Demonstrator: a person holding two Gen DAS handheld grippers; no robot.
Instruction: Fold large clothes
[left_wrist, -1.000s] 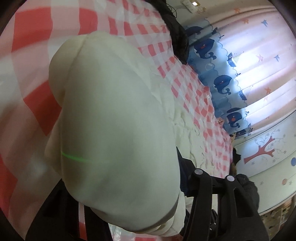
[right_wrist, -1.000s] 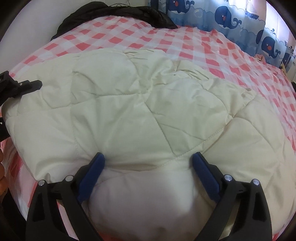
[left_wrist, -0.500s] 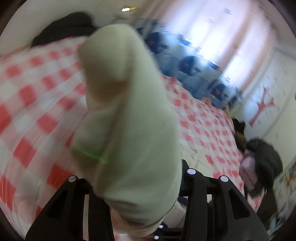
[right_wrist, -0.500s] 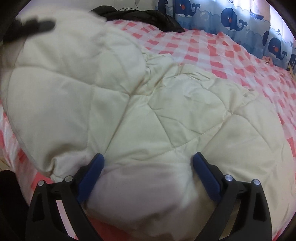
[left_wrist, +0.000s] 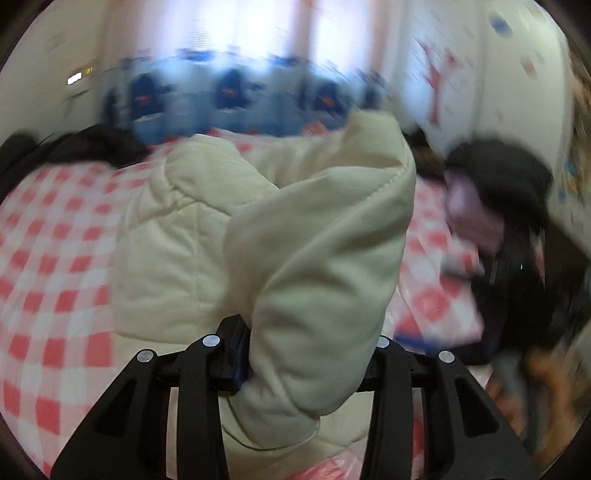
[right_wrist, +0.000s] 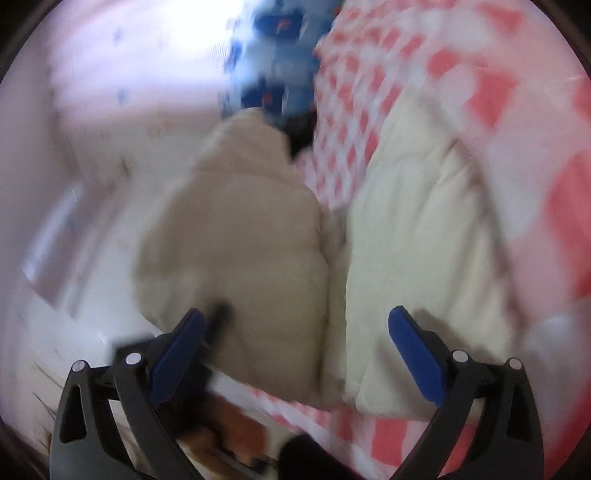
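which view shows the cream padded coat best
The left wrist view. The cream padded coat fills its middle, with stitched seams readable and a fold clamped in the left hand-held gripper. The right wrist view shows the coat too, but heavily blurred, lying between the open fingers of the right hand-held gripper.

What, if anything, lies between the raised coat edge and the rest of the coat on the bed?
Nothing visible: the left tongs grip the coat, and only more coat and checked bedsheet lie beyond.
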